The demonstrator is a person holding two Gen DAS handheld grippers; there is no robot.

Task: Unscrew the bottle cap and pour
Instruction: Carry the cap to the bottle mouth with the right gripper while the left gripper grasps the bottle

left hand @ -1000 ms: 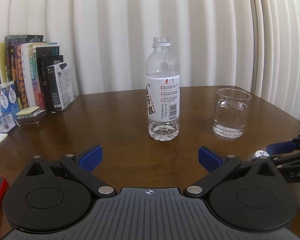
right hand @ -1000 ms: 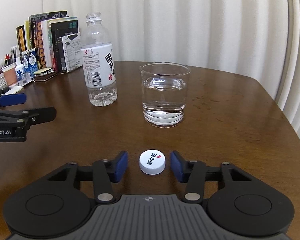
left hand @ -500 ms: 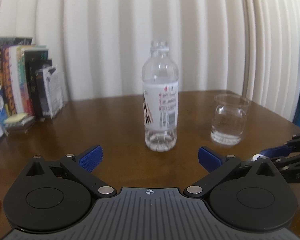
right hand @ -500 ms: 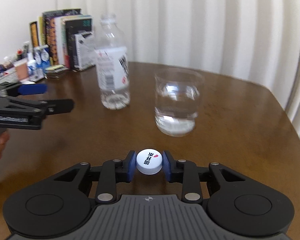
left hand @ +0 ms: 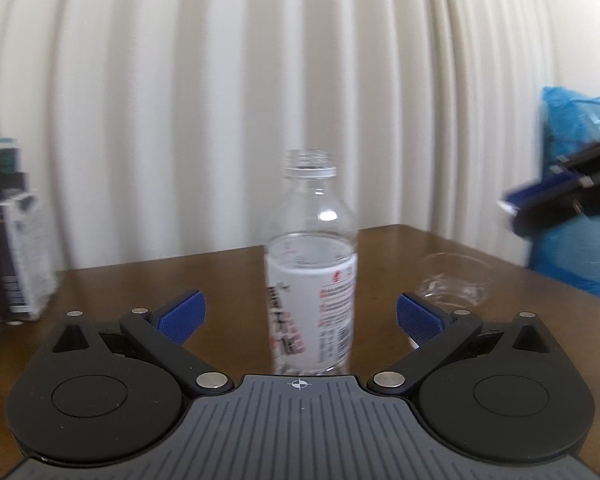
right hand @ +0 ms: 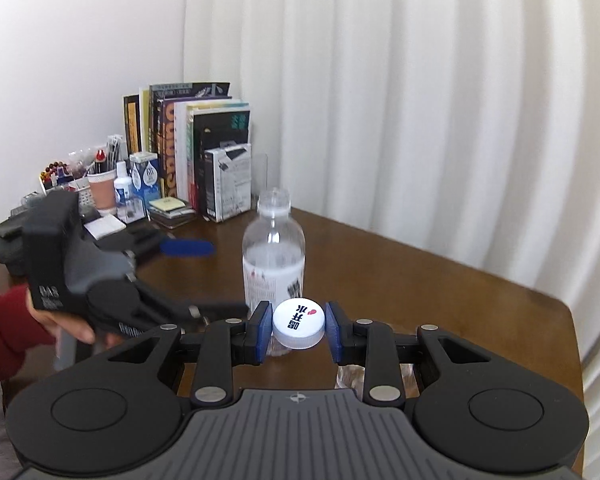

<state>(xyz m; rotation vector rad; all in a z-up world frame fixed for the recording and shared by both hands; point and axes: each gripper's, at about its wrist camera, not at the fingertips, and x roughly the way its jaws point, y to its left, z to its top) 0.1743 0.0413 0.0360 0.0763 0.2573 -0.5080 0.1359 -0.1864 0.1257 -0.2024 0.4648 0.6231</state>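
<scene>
A clear plastic bottle (left hand: 311,276) with a white label stands uncapped on the brown table; it also shows in the right wrist view (right hand: 273,258). My left gripper (left hand: 300,316) is open, its blue pads on either side of the bottle, not touching. My right gripper (right hand: 296,330) is shut on the white bottle cap (right hand: 299,322) and holds it up in the air, in front of the bottle. A glass (left hand: 454,280) with water stands right of the bottle, blurred; its base (right hand: 350,378) shows under my right fingers.
Books and boxes (right hand: 196,152) stand at the table's far left, with a cup and small items (right hand: 100,188) beside them. White curtains (left hand: 260,80) hang behind. A blue bag (left hand: 576,248) is at the far right. The left gripper's body (right hand: 84,276) is at left.
My right gripper has lifted the cap off the table and risen. My left gripper has moved forward, so the bottle now stands between its open pads.
</scene>
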